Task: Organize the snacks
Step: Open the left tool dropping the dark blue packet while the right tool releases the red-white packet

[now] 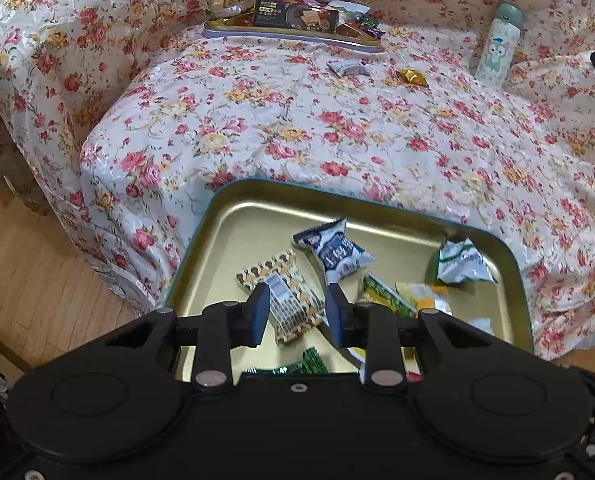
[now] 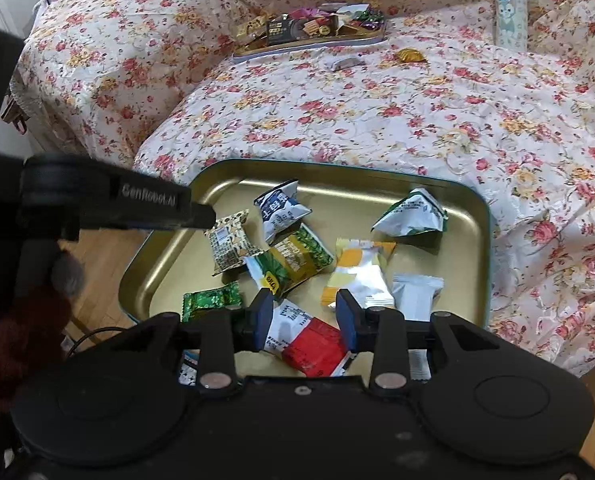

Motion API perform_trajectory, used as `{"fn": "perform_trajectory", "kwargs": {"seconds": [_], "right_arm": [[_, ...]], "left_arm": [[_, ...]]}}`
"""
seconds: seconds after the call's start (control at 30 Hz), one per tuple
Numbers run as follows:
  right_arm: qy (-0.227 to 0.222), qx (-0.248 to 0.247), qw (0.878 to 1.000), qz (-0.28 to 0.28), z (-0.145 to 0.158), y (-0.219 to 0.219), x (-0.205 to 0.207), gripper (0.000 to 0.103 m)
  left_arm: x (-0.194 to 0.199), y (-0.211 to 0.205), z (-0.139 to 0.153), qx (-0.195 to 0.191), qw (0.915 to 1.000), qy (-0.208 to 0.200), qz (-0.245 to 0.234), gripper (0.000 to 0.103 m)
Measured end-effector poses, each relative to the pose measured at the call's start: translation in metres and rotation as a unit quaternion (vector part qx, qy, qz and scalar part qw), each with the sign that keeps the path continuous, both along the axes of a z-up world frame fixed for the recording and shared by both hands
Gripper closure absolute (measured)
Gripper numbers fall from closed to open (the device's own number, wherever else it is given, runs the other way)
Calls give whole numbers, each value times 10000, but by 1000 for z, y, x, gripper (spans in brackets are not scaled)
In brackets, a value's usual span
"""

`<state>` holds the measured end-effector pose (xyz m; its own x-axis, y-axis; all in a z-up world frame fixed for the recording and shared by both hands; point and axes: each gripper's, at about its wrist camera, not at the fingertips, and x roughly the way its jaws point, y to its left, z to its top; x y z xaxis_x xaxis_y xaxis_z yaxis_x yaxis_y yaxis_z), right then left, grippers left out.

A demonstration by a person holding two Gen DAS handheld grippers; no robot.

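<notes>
Left tongs (image 1: 297,308) are held above the near half of a gold tray (image 1: 233,220), jaws apart with nothing between them; seen through the gap is a brown patterned packet (image 1: 293,304) lying on the tray floor. Right tongs (image 2: 306,316) hang over the same tray (image 2: 473,240) at its near edge, jaws likewise apart and empty, with a red-and-white packet (image 2: 313,340) below the gap. From the right wrist view, the left tongs' black body (image 2: 109,200) enters from the left over the tray's left rim.

Counted in the right wrist view, the gold tray holds nine packets ahead of or under the tongs: the red-and-white one, a small green one (image 2: 211,300), the brown patterned one (image 2: 229,246), a navy-and-white one (image 2: 281,208), a green-and-yellow one (image 2: 293,260), a yellow-and-white one (image 2: 357,276), a plain white one (image 2: 415,292), and a green-and-white one (image 2: 411,216); the ninth is a printed corner cut off by the tongs' body at lower left.

Well ahead of both tongs, a second tray (image 1: 297,36) sits heaped with sweets too small to count. Two loose sweets lie before it: one silver (image 1: 347,67), one gold (image 1: 413,77). One bottle (image 1: 497,44) stands ahead to the right. All rest on a floral-covered bed (image 1: 337,140).
</notes>
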<state>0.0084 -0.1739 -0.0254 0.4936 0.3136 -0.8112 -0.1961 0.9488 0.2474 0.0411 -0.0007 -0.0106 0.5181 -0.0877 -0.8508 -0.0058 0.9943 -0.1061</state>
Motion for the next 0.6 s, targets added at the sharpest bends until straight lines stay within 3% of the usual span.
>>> {"fn": "perform_trajectory", "kwargs": {"seconds": [0.4,0.6], "right_arm": [[-108,-345,9987,-367,2,-2,-6,65],[-136,-448,9978,-465,2,0,-8,65]], "left_arm": [[-13,-4,-10,238,9996,72,163,64],[-17,-11,-13,316,9994,110,21,64]]}}
